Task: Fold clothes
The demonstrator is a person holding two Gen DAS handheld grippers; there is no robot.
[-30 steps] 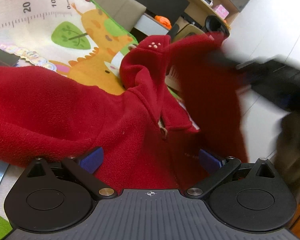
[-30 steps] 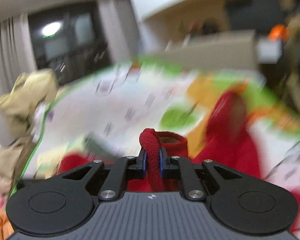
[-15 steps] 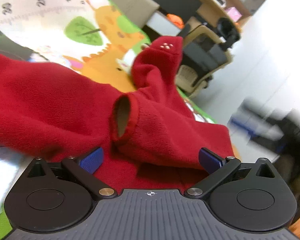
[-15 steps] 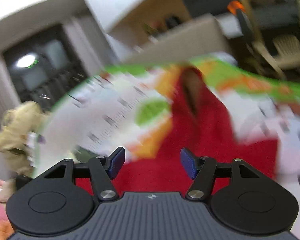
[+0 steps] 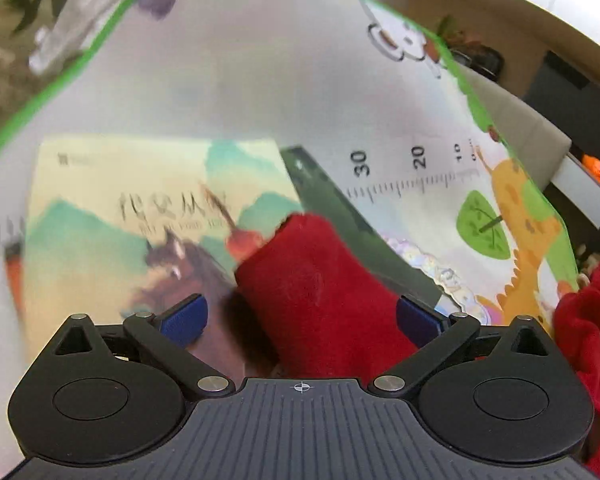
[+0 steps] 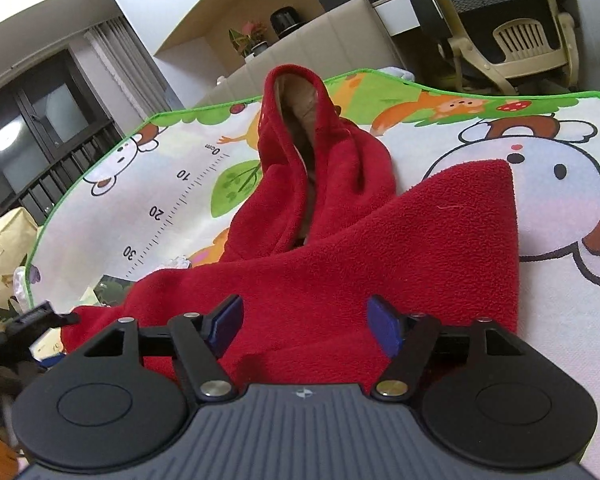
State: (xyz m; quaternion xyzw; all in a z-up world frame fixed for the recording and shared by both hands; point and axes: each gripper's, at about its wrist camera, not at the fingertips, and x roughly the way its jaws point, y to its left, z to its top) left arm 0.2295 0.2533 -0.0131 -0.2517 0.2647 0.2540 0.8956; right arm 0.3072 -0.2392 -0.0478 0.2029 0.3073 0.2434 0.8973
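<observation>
While both tongs, left and right, gape with nothing held, the red fleece sprawls across the mat, hood toward its far edge, a sleeve lapping onto a book. Soft, light and limp, it looks grippy; pinch the cuff or hem, where thicker.

cartoon play mat with green border, red fleece garment spread on it, picture book beside
</observation>
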